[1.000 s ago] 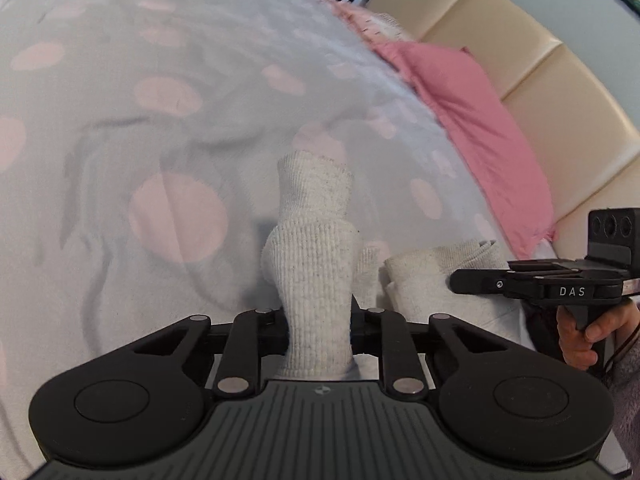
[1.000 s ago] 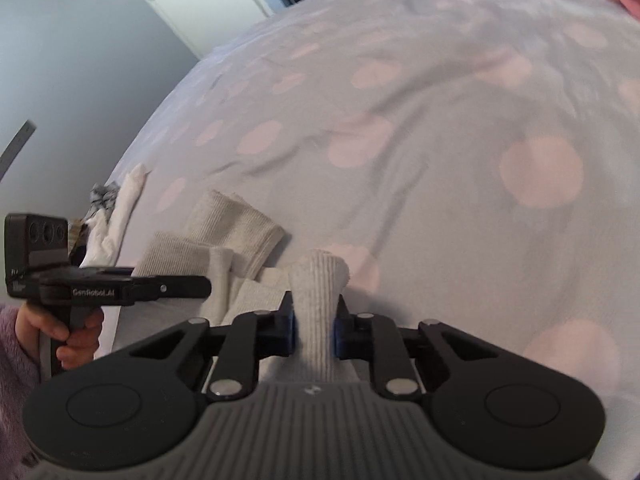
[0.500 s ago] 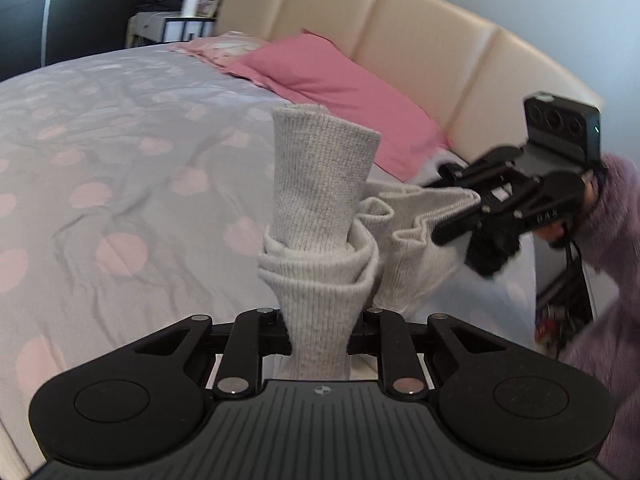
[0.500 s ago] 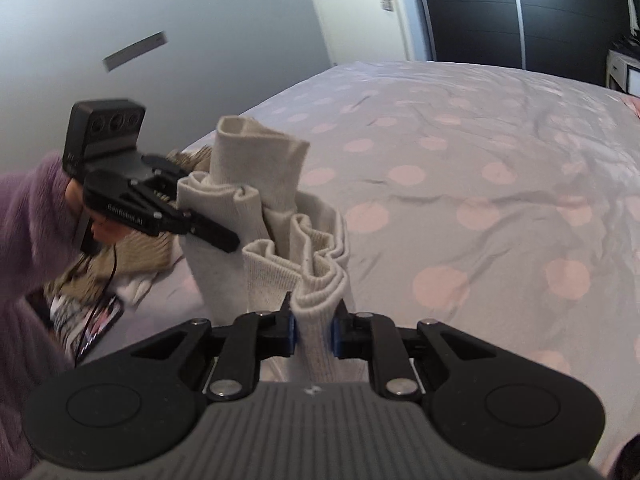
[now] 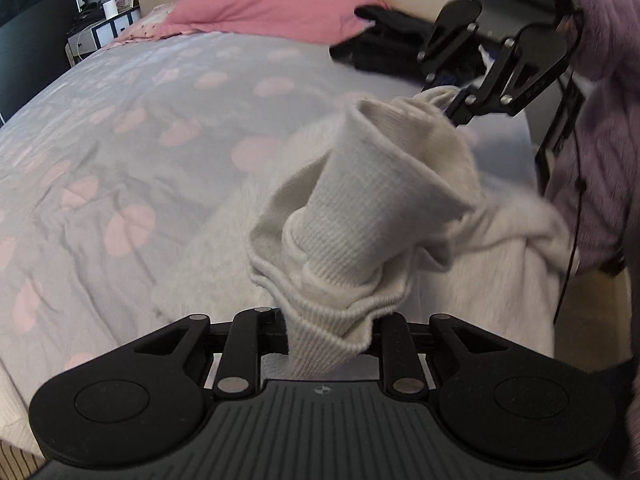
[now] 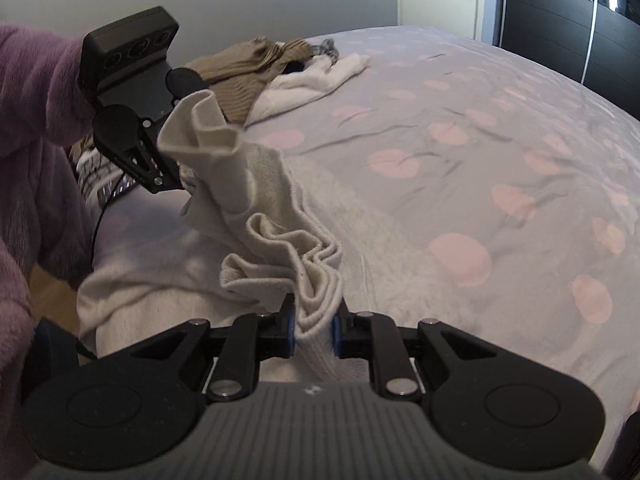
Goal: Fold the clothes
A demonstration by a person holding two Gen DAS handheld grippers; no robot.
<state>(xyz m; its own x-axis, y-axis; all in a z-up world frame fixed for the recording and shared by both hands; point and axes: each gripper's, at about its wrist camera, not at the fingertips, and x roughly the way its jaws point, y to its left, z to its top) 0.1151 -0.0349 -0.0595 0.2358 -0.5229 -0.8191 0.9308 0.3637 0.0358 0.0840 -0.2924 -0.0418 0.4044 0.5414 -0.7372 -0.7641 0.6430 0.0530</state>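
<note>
Behind bunched knit garment (image 5: pixel 360 216), left claw (image 5: pixel 326 332) pads are hidden.

Cream garment (image 5: pixel 372 216) now off the bedspread (image 5: pixel 120 128), bunched higher.

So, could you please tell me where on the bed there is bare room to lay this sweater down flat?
The dotted bedspread is bare across its middle, from the held sweater out toward the dark wardrobe. It is crowded by the pink pillow and black garment, and at the other end around the brown and white clothes pile.
</note>
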